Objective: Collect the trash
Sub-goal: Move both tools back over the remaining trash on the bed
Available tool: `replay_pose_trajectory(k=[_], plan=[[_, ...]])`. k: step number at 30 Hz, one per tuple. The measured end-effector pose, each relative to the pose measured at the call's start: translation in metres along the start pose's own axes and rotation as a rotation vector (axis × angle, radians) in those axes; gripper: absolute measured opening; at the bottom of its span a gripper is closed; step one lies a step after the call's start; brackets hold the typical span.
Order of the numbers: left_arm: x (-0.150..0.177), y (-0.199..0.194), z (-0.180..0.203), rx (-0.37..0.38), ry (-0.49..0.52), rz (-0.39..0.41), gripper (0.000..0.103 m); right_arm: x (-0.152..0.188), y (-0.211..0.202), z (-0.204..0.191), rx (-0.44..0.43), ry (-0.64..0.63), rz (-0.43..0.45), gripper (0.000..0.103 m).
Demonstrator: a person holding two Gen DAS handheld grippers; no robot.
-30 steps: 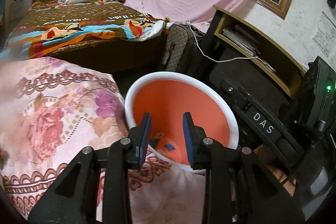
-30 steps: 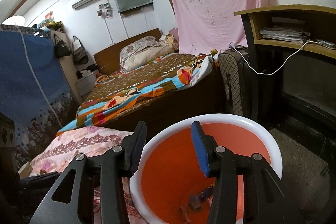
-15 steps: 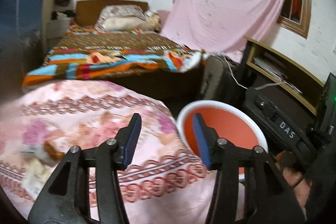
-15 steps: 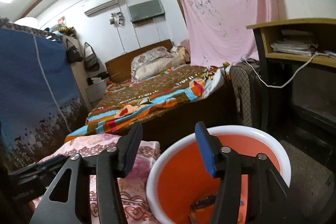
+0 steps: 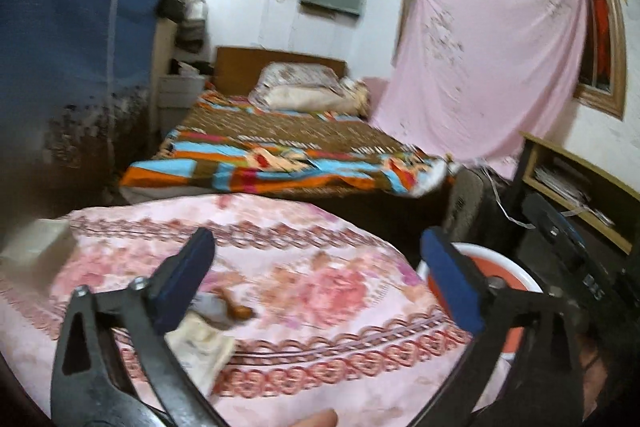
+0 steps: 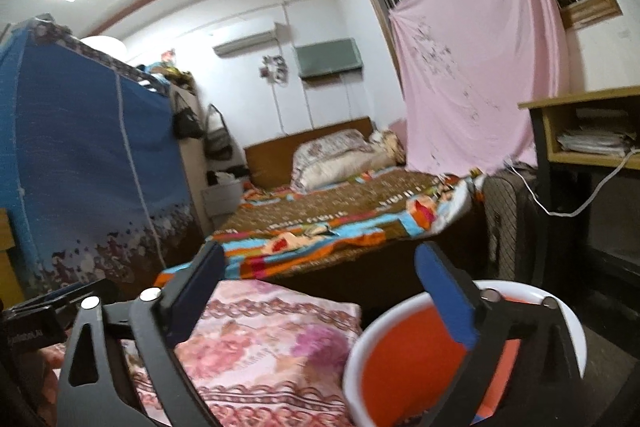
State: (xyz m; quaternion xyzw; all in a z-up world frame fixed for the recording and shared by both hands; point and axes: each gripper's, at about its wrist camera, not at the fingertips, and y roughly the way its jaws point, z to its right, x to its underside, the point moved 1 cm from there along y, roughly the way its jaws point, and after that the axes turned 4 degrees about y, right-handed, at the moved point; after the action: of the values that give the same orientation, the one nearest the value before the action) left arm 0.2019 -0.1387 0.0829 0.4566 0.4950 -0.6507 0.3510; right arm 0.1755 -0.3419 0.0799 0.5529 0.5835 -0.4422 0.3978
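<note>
A bedroom with white walls: a blue fabric wardrobe (image 5: 76, 39) stands on the left, a bed (image 5: 288, 151) with a striped, many-coloured blanket runs along the back, and a pink sheet (image 5: 492, 67) hangs over the window on the right. In front lies a surface (image 5: 320, 267) covered with a pink floral cloth.

In the left wrist view, the left gripper (image 5: 316, 275) hangs over this cloth with its blue-padded fingers spread wide and nothing between them. Just beside its left finger lie the scraps of trash: a crumpled pale paper (image 5: 200, 343), and to its right a small brown wrapper (image 5: 236, 309), both blurred. Further right, past the edge of the surface, stands the orange bin (image 5: 516, 271) with a white rim, partly hidden by the right finger.

In the right wrist view, the right gripper (image 6: 316, 287) is likewise spread apart and empty, held above the gap between the cloth and the bin (image 6: 400, 359). A wooden shelf (image 6: 592, 131) with papers stands at the far right.
</note>
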Motion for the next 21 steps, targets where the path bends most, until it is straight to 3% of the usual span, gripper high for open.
replay_pose_trajectory(k=[12, 21], plan=[[0.004, -0.041, -0.055, -0.129, -0.04, 0.098, 0.091, 0.005, -0.014, -0.048, -0.141, -0.074, 0.099, 0.103], [0.011, -0.065, -0.087, -0.215, -0.029, 0.133, 0.091, 0.017, -0.016, -0.086, -0.222, -0.14, 0.089, 0.103]])
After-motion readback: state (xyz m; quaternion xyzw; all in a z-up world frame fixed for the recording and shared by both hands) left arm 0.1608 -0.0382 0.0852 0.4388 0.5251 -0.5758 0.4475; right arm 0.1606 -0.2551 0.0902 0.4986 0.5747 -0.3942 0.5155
